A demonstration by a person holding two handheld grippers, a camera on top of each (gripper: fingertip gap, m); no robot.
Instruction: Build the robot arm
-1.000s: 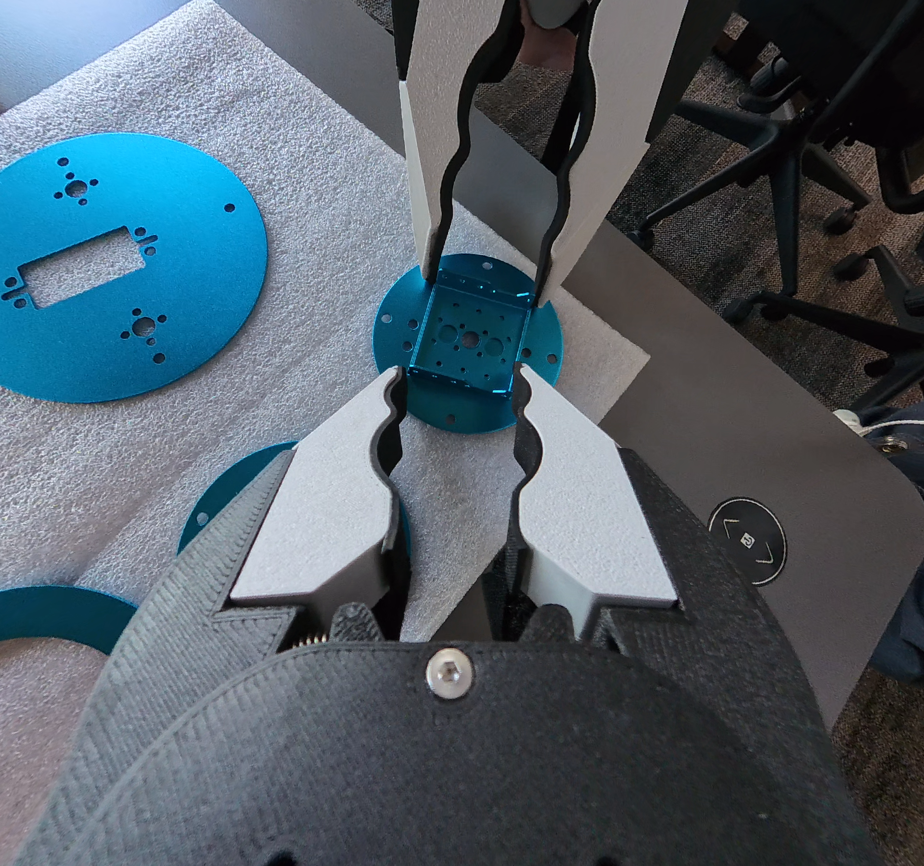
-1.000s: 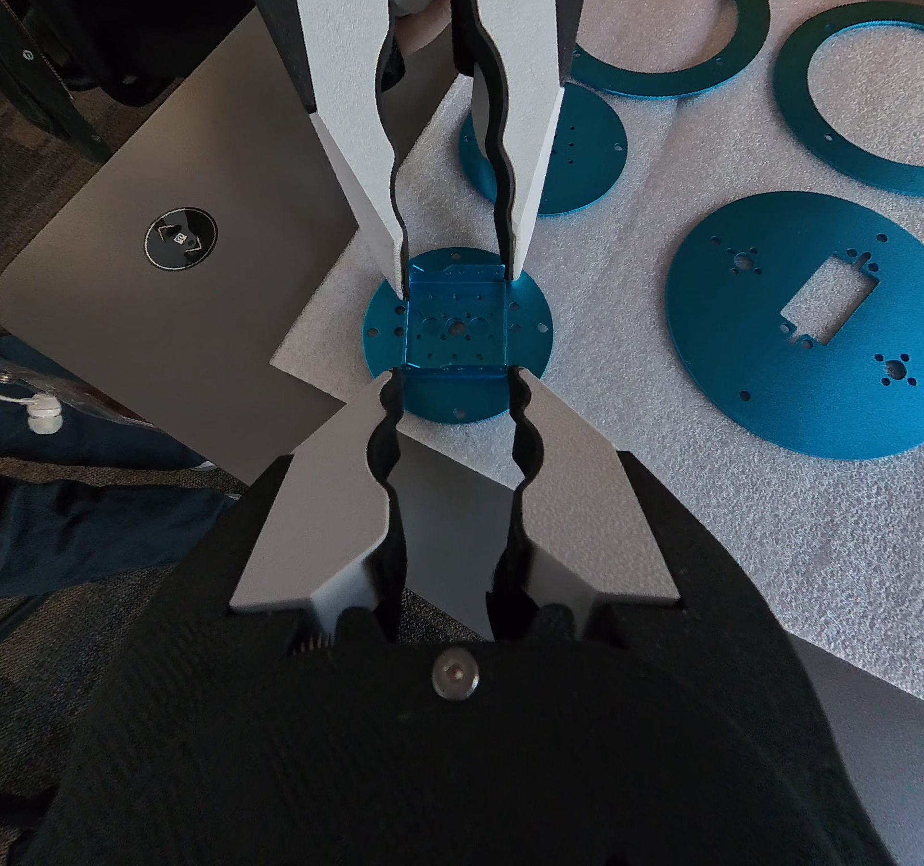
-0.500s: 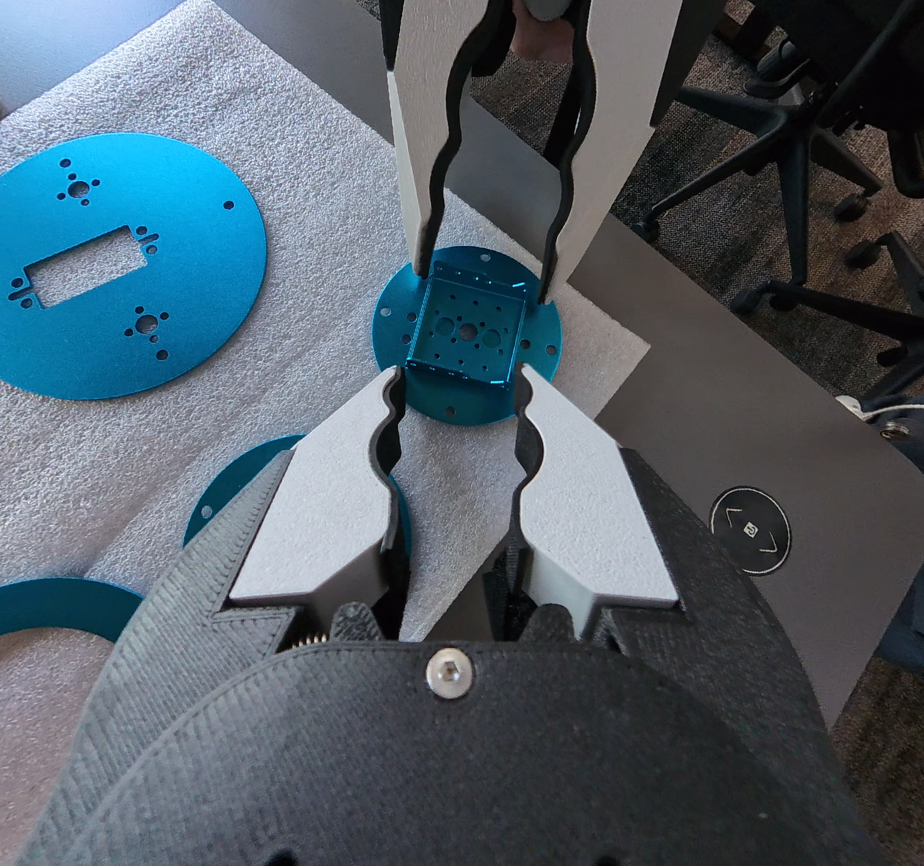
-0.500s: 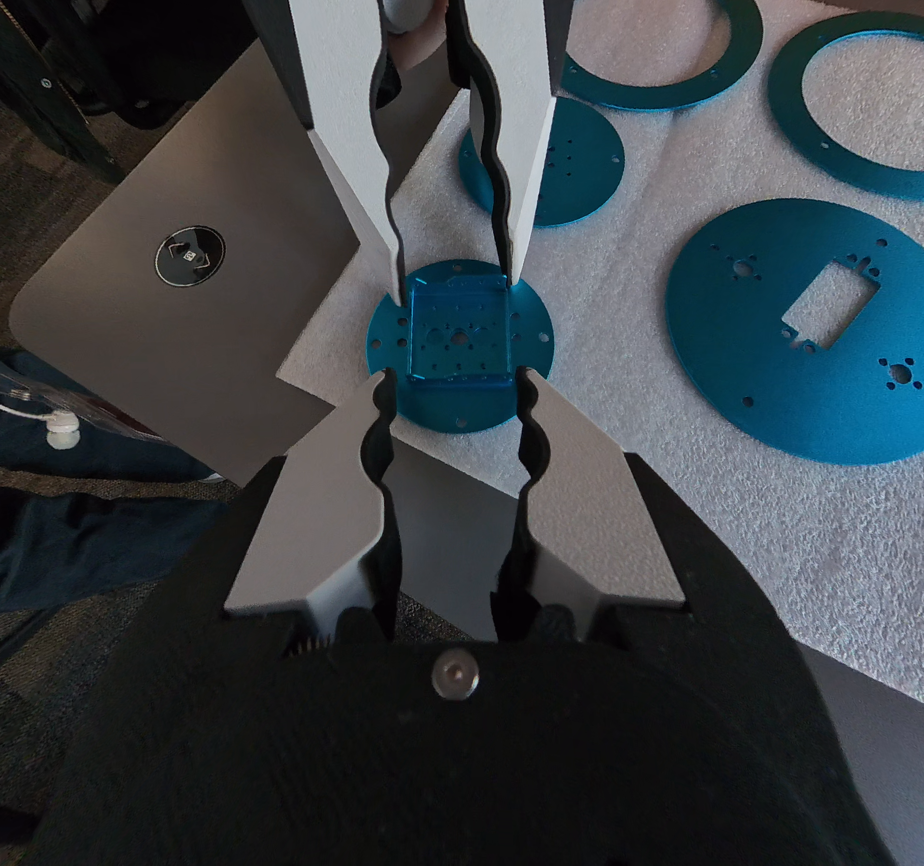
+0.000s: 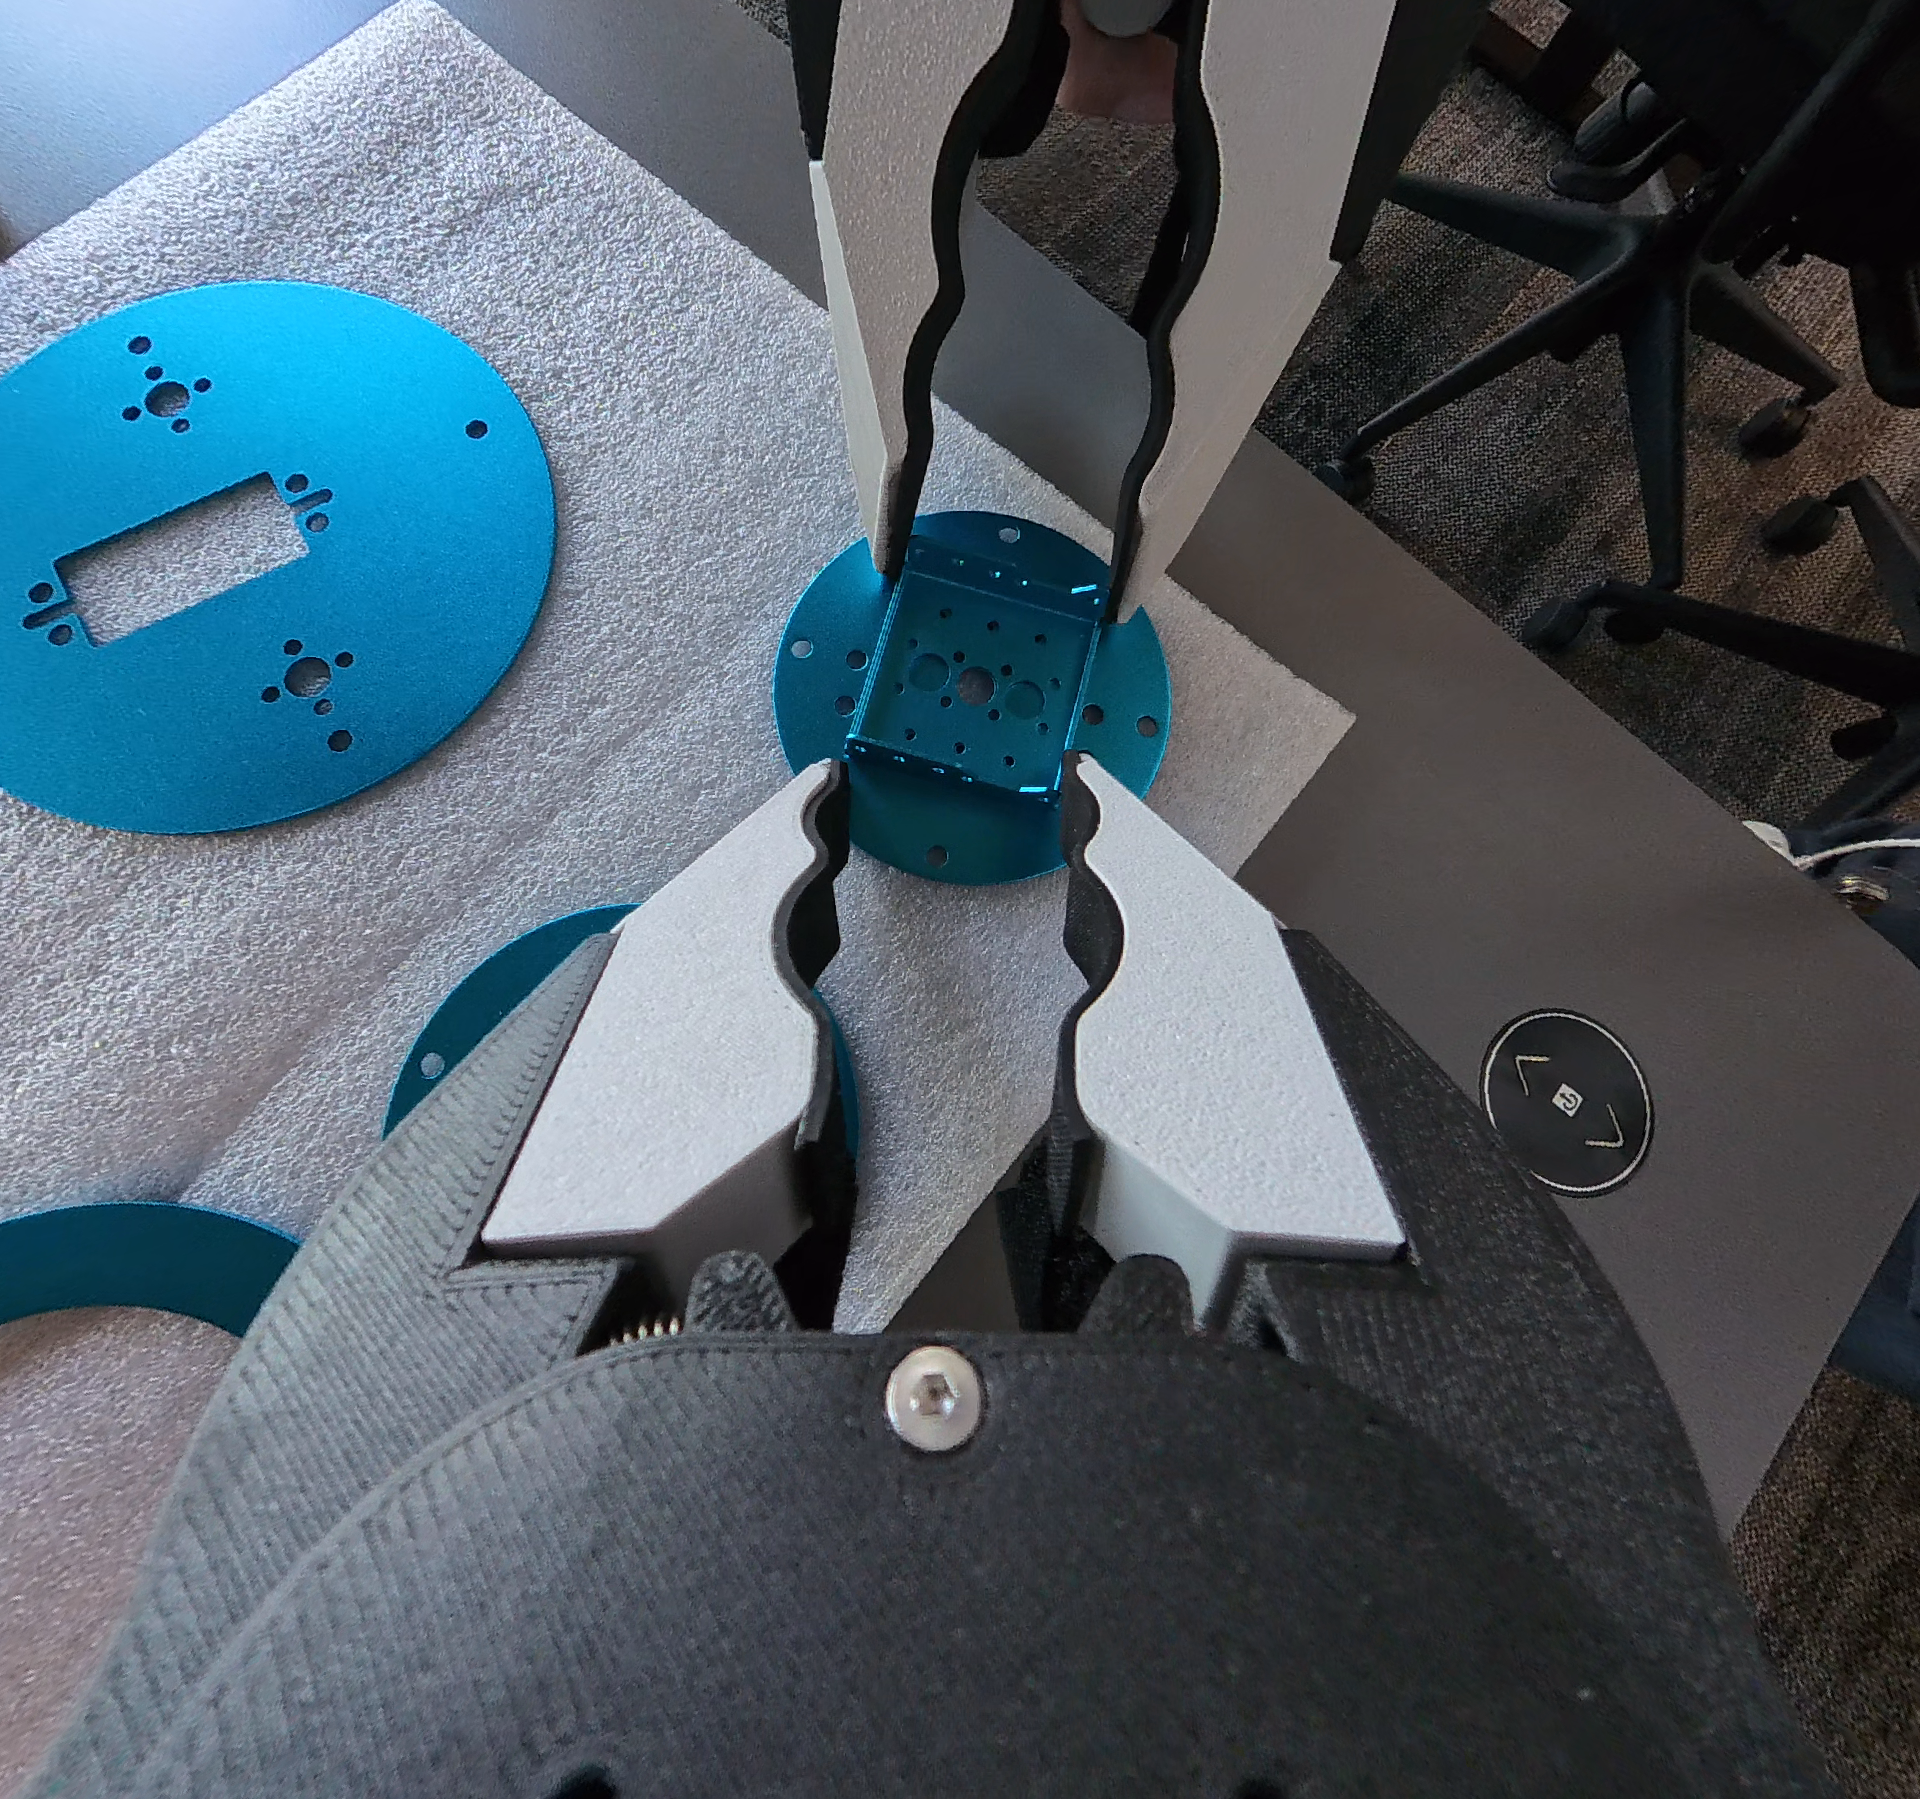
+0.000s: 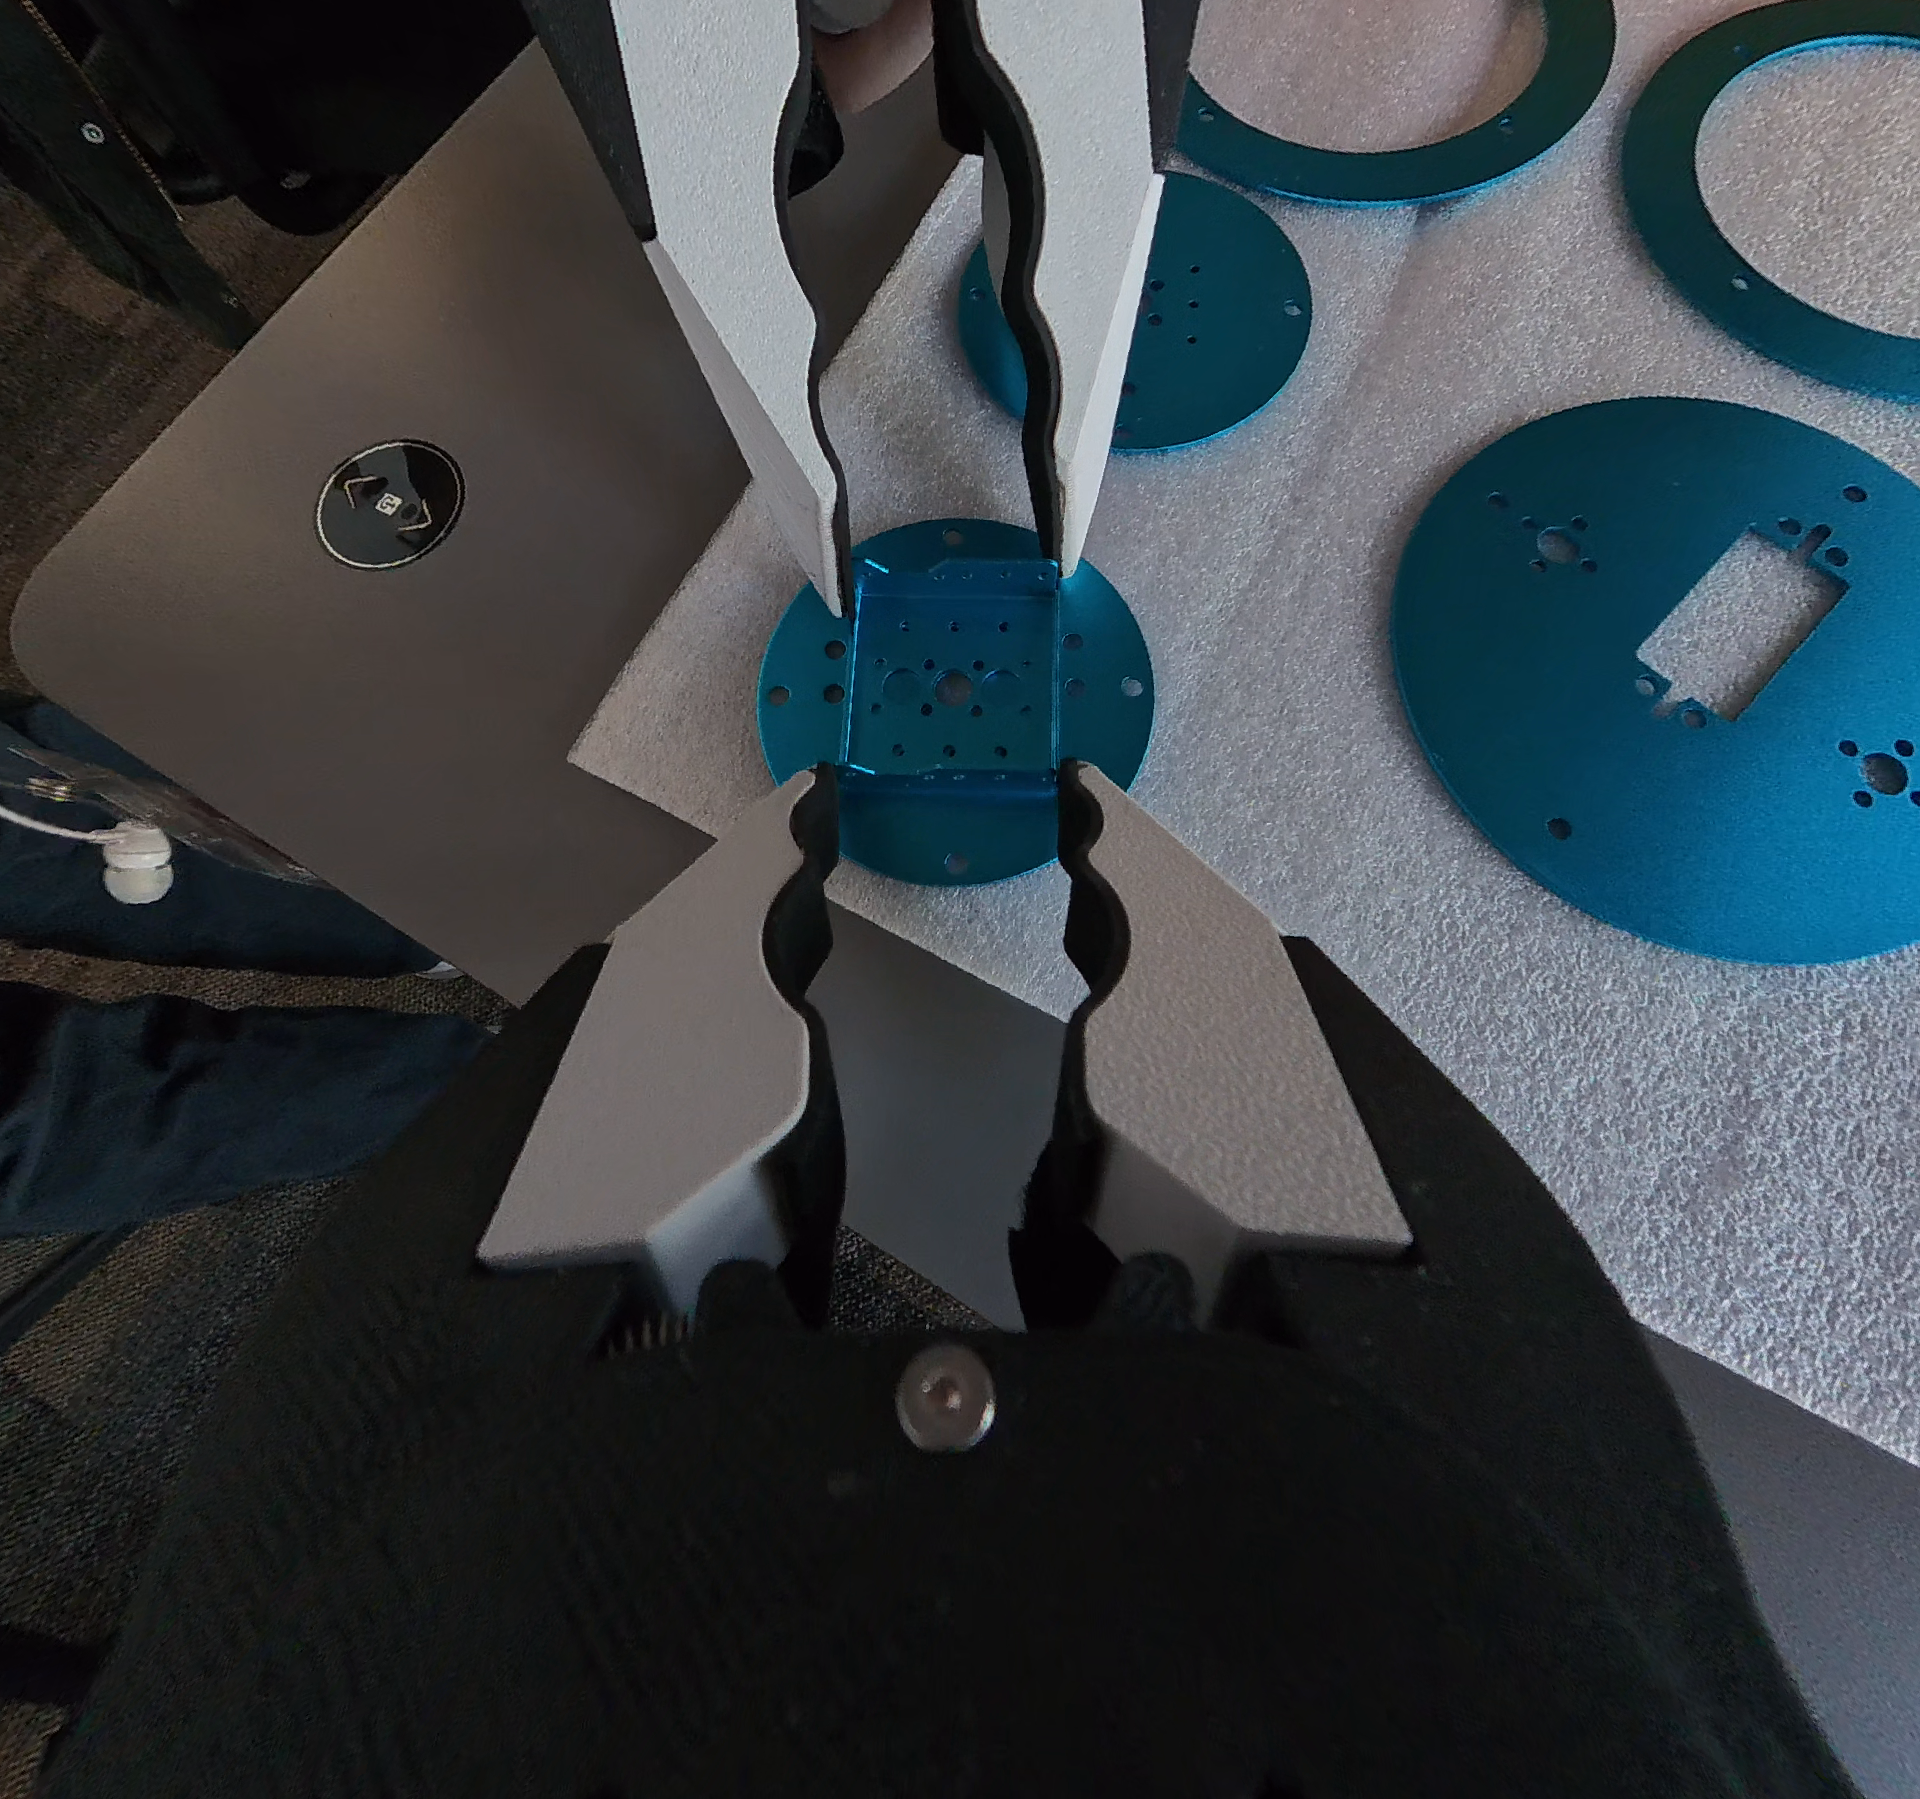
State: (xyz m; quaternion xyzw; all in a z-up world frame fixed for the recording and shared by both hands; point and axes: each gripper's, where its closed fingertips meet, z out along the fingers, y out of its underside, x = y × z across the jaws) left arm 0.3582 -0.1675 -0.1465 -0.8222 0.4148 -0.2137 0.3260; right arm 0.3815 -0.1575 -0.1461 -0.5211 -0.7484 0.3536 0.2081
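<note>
Your left gripper point(image 5: 951, 773) and right gripper point(image 6: 940, 778) both clamped on blue box point(image 5: 971, 684), opposite ends, on round plate point(image 5: 1127, 710).

The bracket point(image 5: 971, 700) is boxed in between the left gripper point(image 5: 951, 773) and the right gripper point(image 6: 940, 778). Bare foam point(image 5: 644, 461) lies open to the left gripper's left.

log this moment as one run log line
left hand-held gripper: shut on blue bracket | right hand-held gripper: shut on blue bracket, opposite end | bracket on small blue disc | foam sheet
</note>
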